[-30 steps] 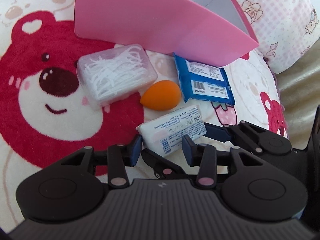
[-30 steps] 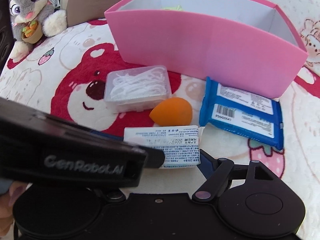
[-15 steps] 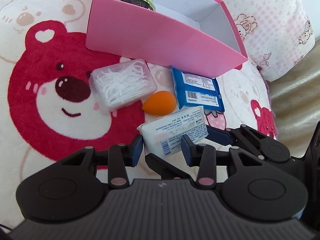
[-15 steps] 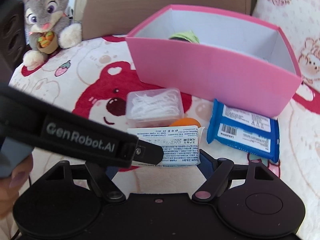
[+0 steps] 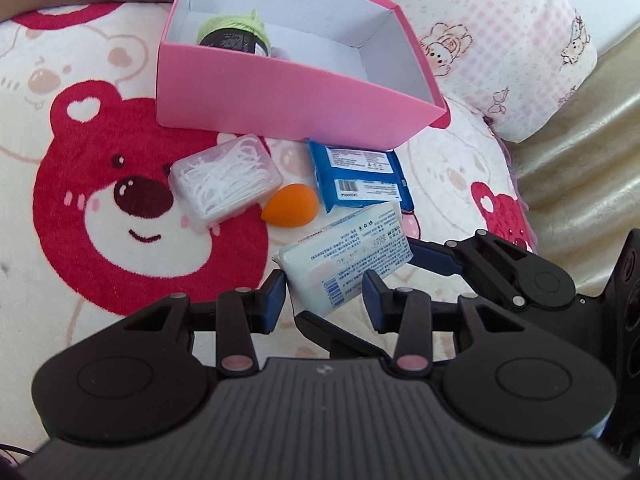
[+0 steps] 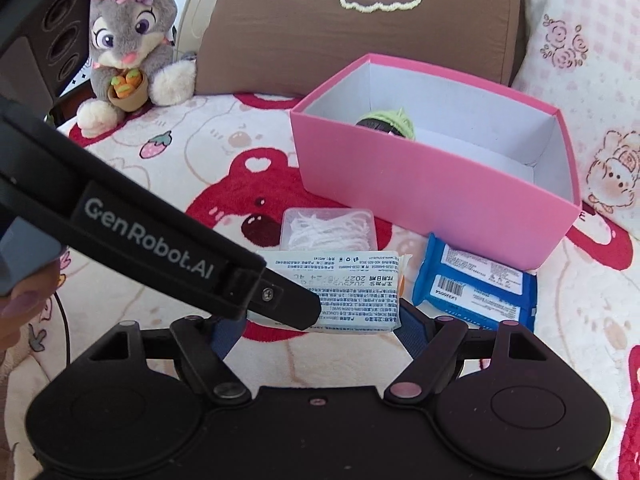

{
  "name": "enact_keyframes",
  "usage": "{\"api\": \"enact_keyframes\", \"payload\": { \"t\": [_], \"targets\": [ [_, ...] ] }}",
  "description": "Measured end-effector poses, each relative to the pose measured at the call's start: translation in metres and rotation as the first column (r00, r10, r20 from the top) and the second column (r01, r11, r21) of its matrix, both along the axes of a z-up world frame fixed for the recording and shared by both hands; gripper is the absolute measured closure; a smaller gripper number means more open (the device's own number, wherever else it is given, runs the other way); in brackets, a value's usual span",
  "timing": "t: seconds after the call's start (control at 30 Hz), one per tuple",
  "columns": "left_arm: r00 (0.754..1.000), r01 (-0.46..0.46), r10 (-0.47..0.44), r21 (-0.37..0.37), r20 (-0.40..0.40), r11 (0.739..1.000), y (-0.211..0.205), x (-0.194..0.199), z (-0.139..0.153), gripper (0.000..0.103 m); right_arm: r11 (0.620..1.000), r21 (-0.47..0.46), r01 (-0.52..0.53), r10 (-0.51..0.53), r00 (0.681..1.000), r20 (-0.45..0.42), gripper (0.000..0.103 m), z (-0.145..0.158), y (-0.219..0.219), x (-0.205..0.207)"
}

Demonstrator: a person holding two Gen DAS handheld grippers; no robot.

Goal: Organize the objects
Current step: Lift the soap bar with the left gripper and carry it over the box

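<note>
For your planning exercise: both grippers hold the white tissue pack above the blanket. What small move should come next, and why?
Probably carry the white tissue pack forward over the pink box rim. The right gripper and left gripper clamp it clear of the blanket, and the box stands open with room.

Tissue pack [image 5: 346, 256] sits between my 2 grippers, raised off the blanket [image 5: 120, 248]. Ahead of it on the blanket, seen from my left wrist: floss pick case [image 5: 224, 182] left, sponge [image 5: 290, 209] middle, wipes packet [image 5: 362, 174] right. Box [image 5: 296, 100] behind all 3, yarn ball [image 5: 236, 36] inside at its far left corner. Pillow [image 5: 496, 40] right of box.
</note>
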State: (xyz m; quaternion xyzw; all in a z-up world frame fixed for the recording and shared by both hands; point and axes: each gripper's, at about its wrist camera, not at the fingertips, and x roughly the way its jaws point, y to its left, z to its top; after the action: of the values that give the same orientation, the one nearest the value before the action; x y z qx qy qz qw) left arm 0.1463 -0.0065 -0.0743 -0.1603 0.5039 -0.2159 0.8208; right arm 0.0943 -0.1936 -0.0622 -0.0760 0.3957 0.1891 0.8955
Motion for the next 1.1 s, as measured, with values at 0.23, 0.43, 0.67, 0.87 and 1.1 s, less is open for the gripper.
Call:
{"api": "enact_keyframes", "payload": {
  "t": [0.23,0.43,0.67,0.87,1.1],
  "targets": [
    [0.999,0.008,-0.008,0.005,0.038,1.000,-0.001,-0.004,0.011,0.064,1.000,0.004,0.001,-0.001,1.000,-0.003,0.020,0.006,-0.001,-0.003],
    [0.998,0.019,-0.019,0.000,0.060,1.000,0.001,-0.006,0.023,0.064,0.999,0.029,0.019,-0.019,1.000,0.004,0.020,0.012,-0.002,-0.007],
    [0.997,0.021,-0.022,0.009,0.076,1.000,0.000,-0.007,0.034,0.063,0.997,0.054,0.047,-0.050,0.998,0.045,0.020,0.024,-0.003,-0.013],
    [0.994,0.024,-0.026,0.019,0.108,1.000,-0.001,-0.010,0.051,0.063,0.997,0.050,0.060,-0.063,0.997,0.044,0.021,0.032,-0.002,-0.011],
    [0.992,0.040,-0.043,0.031,0.122,0.999,-0.002,-0.014,0.070,0.063,0.997,0.028,0.073,-0.075,0.994,0.077,0.020,0.053,0.002,-0.011]
  ]
}}
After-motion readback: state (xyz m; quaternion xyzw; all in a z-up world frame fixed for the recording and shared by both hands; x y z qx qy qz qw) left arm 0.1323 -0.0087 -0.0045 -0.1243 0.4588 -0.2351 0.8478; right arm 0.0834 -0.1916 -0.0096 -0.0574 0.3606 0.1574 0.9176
